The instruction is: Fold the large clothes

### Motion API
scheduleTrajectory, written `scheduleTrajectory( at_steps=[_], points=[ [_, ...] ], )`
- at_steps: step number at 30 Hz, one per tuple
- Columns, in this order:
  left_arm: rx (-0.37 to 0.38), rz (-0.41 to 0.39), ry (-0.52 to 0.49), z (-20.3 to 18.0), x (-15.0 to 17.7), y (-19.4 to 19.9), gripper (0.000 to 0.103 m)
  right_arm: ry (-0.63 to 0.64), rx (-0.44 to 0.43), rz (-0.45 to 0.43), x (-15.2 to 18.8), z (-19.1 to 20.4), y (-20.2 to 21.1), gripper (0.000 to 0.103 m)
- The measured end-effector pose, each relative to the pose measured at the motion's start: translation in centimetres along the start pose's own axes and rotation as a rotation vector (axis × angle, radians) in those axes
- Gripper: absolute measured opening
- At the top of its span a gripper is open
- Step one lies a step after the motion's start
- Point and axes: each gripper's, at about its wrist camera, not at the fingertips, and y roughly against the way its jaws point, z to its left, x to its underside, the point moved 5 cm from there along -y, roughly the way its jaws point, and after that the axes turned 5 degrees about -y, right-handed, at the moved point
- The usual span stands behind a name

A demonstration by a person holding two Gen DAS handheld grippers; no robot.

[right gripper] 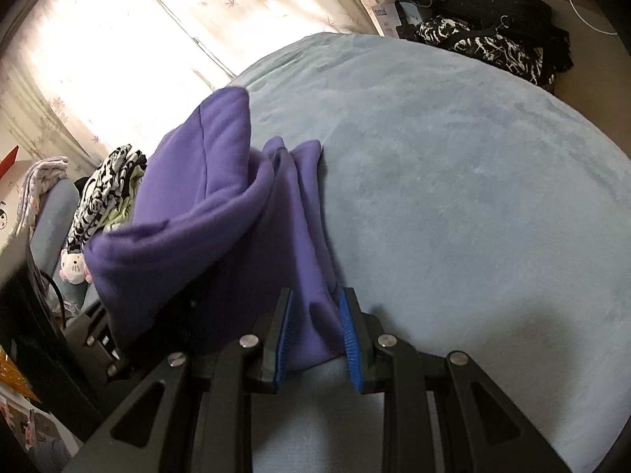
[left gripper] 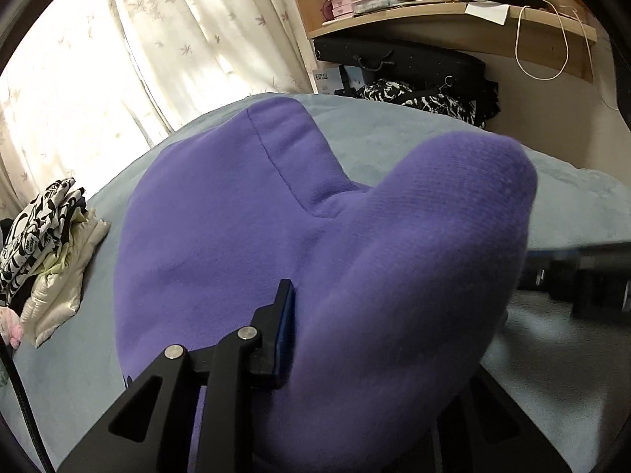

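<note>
A purple hoodie [left gripper: 236, 244] lies on the light blue bed cover [left gripper: 394, 138], its hood pointing to the far side. My left gripper [left gripper: 311, 315] is shut on a thick fold of the purple hoodie and lifts it; only its left finger [left gripper: 282, 315] shows, the other is hidden under cloth. In the right wrist view the hoodie [right gripper: 205, 213] hangs raised at the left. My right gripper [right gripper: 315, 315] has its jaws partly apart with a bunch of the hoodie's edge between the blue pads [right gripper: 349, 327].
A pile of folded black-and-white and cream clothes [left gripper: 51, 236] sits at the bed's left edge, with a small pink plush [right gripper: 73, 268] beside it. A black-and-white garment [left gripper: 426, 98] and a black case [left gripper: 394, 59] lie beyond the bed under a wooden shelf [left gripper: 453, 15]. Curtains [left gripper: 157, 39] hang behind.
</note>
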Motion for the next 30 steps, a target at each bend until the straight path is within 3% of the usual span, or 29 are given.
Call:
scheduleTrajectory(
  at_steps=[5,6,8,11,15,20,23,26,30],
  points=[
    [0.063,0.007,0.037,0.8,-0.3,0.2,0.029,-0.013,-0.084,0.018,-2.9,1.3,0.5,0.024],
    [0.077,0.006,0.044,1.0,-0.3,0.3,0.030,-0.015,-0.103,0.027,-3.5,1.8,0.5,0.029],
    [0.109,0.005,0.055,1.3,-0.4,0.6,0.043,-0.018,-0.149,0.049,-4.6,3.0,0.3,0.042],
    [0.190,0.006,0.083,1.5,-0.5,1.1,0.060,0.005,-0.195,0.071,-6.3,5.0,-0.3,0.043],
    [0.245,0.016,0.084,1.6,-0.5,1.3,0.061,0.030,-0.220,0.145,-7.6,6.9,-2.4,0.044],
    [0.300,0.041,0.105,2.4,-0.3,2.2,0.061,0.034,-0.189,0.231,-7.5,8.1,-5.6,0.044],
    [0.384,0.078,0.129,2.9,-0.1,3.4,0.073,0.032,-0.179,0.258,-7.4,8.0,-6.4,0.044],
    [0.494,0.108,0.153,3.7,0.1,5.3,0.074,0.028,-0.175,0.277,-7.2,7.7,-6.7,0.044],
    [0.516,0.114,0.198,6.3,0.6,6.7,0.075,0.030,-0.184,0.303,-7.0,7.5,-6.9,0.044]
  ],
)
